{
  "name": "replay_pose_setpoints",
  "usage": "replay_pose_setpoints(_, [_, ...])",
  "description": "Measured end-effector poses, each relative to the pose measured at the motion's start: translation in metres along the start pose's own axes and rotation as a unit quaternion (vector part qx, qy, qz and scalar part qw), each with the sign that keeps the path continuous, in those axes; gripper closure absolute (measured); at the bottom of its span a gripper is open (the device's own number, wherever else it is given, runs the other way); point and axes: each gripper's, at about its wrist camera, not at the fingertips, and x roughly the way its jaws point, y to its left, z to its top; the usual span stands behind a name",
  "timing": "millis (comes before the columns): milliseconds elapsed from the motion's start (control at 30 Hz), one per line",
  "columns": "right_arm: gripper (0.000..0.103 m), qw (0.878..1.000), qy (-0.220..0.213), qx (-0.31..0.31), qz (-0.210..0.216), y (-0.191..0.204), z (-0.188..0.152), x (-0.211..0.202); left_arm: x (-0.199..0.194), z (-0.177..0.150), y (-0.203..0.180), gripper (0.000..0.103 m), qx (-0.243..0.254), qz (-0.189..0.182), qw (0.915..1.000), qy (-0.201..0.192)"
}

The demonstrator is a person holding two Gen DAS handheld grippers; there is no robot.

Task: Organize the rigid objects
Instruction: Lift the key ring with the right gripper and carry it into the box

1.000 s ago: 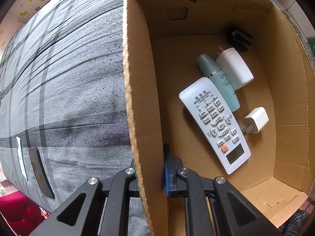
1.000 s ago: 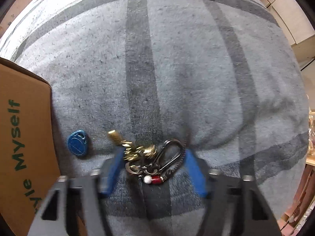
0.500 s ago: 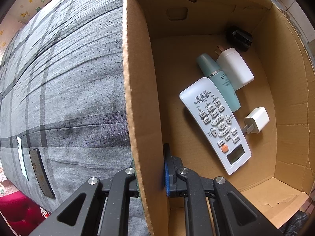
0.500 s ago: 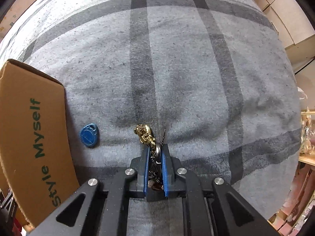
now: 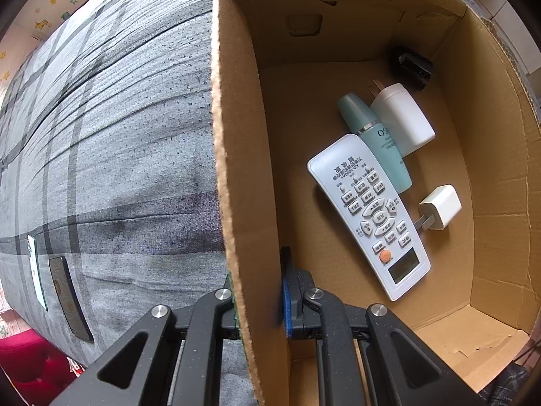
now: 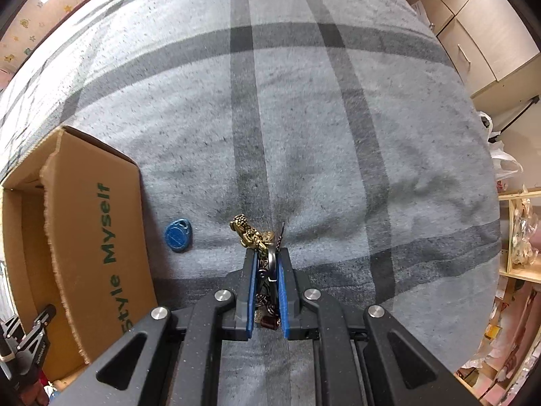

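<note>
Right tool [image 6: 266,282]: blue pads clamped narrow on the keychain [image 6: 260,242]. A second ago the jaws stood wide around it on the bed; they closed within that second and now grip the ring and clasp, with the brass charm sticking out past the tips. The bunch is clear of the bed cover [image 6: 338,135], which sits further below the tool than it did half a second ago, so the lift is under way. No slip visible; the small red bead hangs between the pads near their base.

Blue tag [image 6: 178,235]: loose on the cover, just beside the box, left of the tool. Not yet picked up.

Left tool [image 5: 258,296]: pinched on the near wall of the cardboard box [image 5: 243,182], 1 pad inside, 1 outside. No change over the second; it looks to be steadying the box.

Box contents, unchanged: remote [image 5: 370,215], teal bottle [image 5: 373,140], white bottle [image 5: 404,116], white charger [image 5: 439,207], black plug [image 5: 410,67].

Outside the box, on the far left of the cover, 2 flat cards [image 5: 66,296].

Reading: grip secured, so the likely next step is carrying the keychain left over the box wall and letting go inside. The tag and cards would remain.
</note>
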Motion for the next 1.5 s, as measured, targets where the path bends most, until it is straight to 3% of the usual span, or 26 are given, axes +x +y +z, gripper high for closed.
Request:
replay_pose_setpoints(367, [0.093,0.999,-0.032,-0.023,0.015,0.015,-0.016,-0.048,-0.002,-0.001,0.001,0.091,0.001,-0.001,1.0000,-0.002])
replay_pose_setpoints(867, [0.093,0.995,-0.058,-0.075,0.043,0.060,-0.026,-0.069,-0.006,-0.003,0.003,0.091,-0.001,-0.007,1.0000,-0.007])
replay_pose_setpoints(1500, [0.093,0.978,-0.059,-0.177,0.099,0.145,-0.050,-0.095,-0.007,-0.004,0.009,0.091,-0.002,-0.011,0.9999,-0.008])
